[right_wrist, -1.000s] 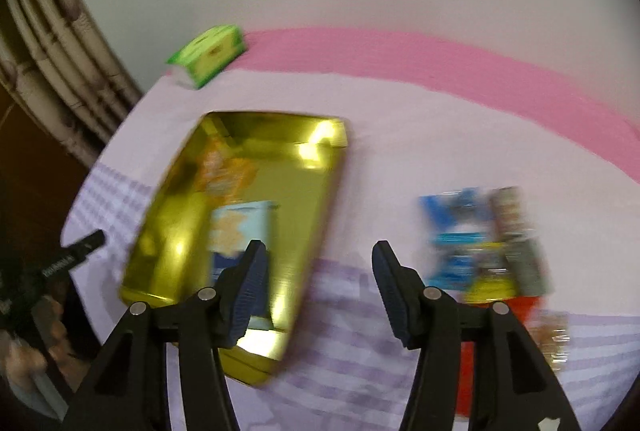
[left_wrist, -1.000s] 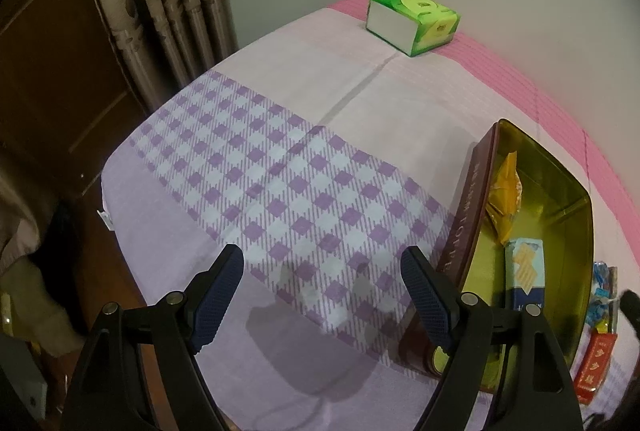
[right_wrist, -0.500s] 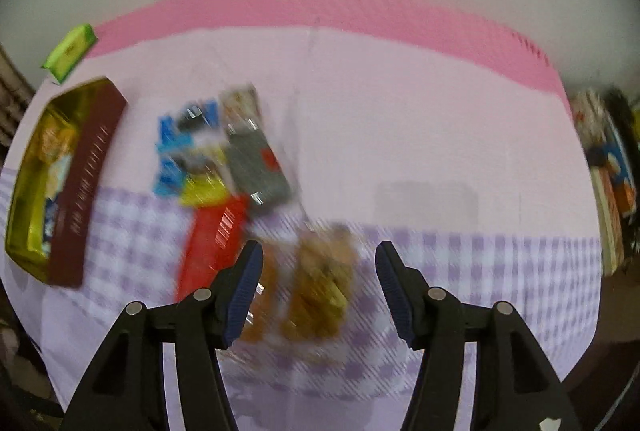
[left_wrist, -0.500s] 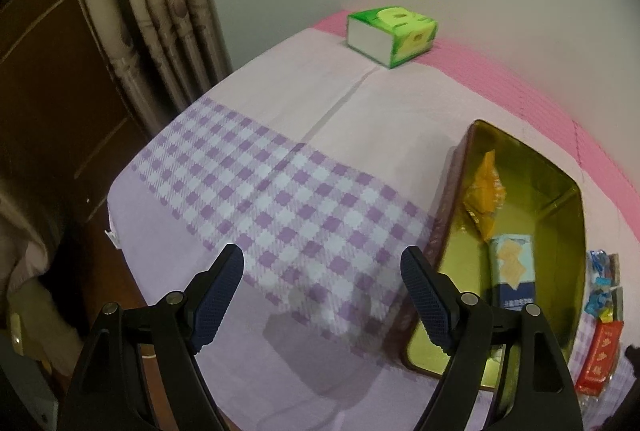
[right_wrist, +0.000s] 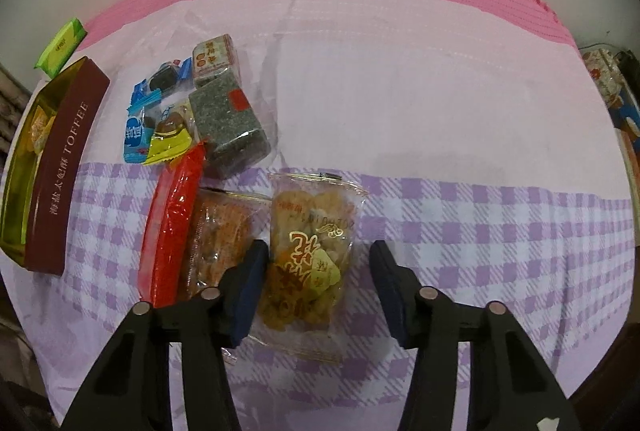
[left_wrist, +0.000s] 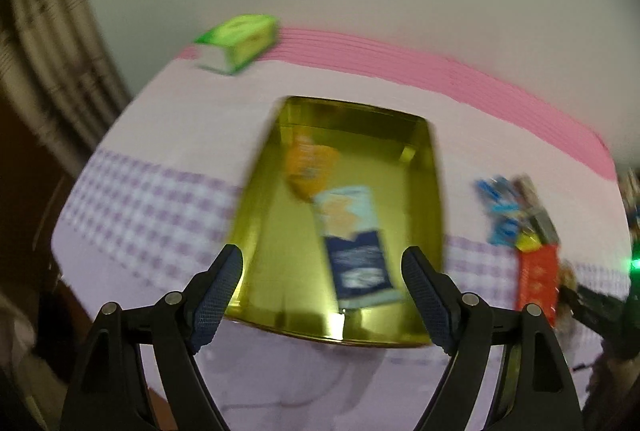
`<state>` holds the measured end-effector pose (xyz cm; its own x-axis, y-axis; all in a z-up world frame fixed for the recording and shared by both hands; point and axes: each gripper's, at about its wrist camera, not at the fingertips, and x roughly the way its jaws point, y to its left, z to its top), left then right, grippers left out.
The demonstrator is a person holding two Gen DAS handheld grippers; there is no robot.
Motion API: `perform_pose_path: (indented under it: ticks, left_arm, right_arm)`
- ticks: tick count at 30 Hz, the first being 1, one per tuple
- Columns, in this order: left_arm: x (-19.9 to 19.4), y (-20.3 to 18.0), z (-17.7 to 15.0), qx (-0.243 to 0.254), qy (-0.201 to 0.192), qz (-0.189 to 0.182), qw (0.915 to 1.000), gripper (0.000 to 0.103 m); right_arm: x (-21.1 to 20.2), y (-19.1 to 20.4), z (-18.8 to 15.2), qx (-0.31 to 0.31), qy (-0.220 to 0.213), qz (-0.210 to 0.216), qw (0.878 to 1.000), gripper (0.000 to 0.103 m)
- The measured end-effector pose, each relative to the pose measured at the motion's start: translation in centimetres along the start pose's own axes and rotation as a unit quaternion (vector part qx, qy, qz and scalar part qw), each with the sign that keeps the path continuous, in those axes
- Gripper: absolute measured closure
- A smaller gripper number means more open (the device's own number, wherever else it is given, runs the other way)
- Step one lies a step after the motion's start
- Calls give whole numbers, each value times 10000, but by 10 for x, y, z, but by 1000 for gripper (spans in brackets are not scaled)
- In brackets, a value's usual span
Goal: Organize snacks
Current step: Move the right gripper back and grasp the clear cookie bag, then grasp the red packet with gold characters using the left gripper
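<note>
A gold toffee tin (left_wrist: pixel 264 271) lies open on the table and holds an orange packet (left_wrist: pixel 310 167) and a blue-and-white packet (left_wrist: pixel 352 243). My left gripper (left_wrist: pixel 322 295) is open and empty over the tin's near edge. In the right wrist view the tin (right_wrist: pixel 60 167) is at the left. A pile of snacks lies beside it: a red packet (right_wrist: pixel 172 227), small blue candies (right_wrist: pixel 138 127), a grey-green block (right_wrist: pixel 230 123). My right gripper (right_wrist: pixel 316 289) is open, hovering over a clear bag of yellow snacks (right_wrist: pixel 312 251).
A green tissue box (left_wrist: pixel 236 43) stands at the back left near the wall. A second clear bag of orange snacks (right_wrist: pixel 218 231) lies left of the yellow one. Curtains hang at the left. Clutter sits past the table's right edge (right_wrist: pixel 612 87).
My left gripper has swung right, from the checked cloth to over the tin. My right gripper has moved closer over the snack pile and now brackets the clear yellow bag.
</note>
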<state>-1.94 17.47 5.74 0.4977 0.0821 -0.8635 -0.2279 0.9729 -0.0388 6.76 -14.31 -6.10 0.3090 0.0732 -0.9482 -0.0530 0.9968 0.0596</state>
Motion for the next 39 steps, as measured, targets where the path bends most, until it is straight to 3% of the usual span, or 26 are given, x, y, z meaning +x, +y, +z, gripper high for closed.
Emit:
perform_pose_path:
  ticks: [5, 9, 15, 21, 27, 33, 39]
  left_arm:
    - [8, -57, -1, 611, 157, -350, 9974, 21]
    - [21, -102, -3, 1037, 416, -790, 9906, 21]
    - [42, -156, -7, 1232, 712, -1322, 9810, 21]
    - [62, -193, -12, 1307, 940, -1555, 9746, 21]
    - [80, -213, -23, 1627, 932, -1234, 9745, 21]
    - [91, -203, -32, 1711, 961, -943, 9760, 21]
    - [97, -193, -36, 1654, 1096, -916, 9758, 21]
  right_arm:
    - [3, -7, -3, -12, -120, 151, 9998, 65]
    - [-2, -16, -6, -27, -206, 40, 9998, 66]
    - [-7, -42, -15, 191, -193, 43, 9996, 66]
    - [-7, -38, -17, 104, -225, -21, 9997, 65]
    - [-6, -39, -17, 83, -228, 31, 9997, 63]
    - [-5, -38, -19, 68, -217, 29, 9997, 61]
    - [-5, -38, -17, 84, -231, 12, 9997, 60]
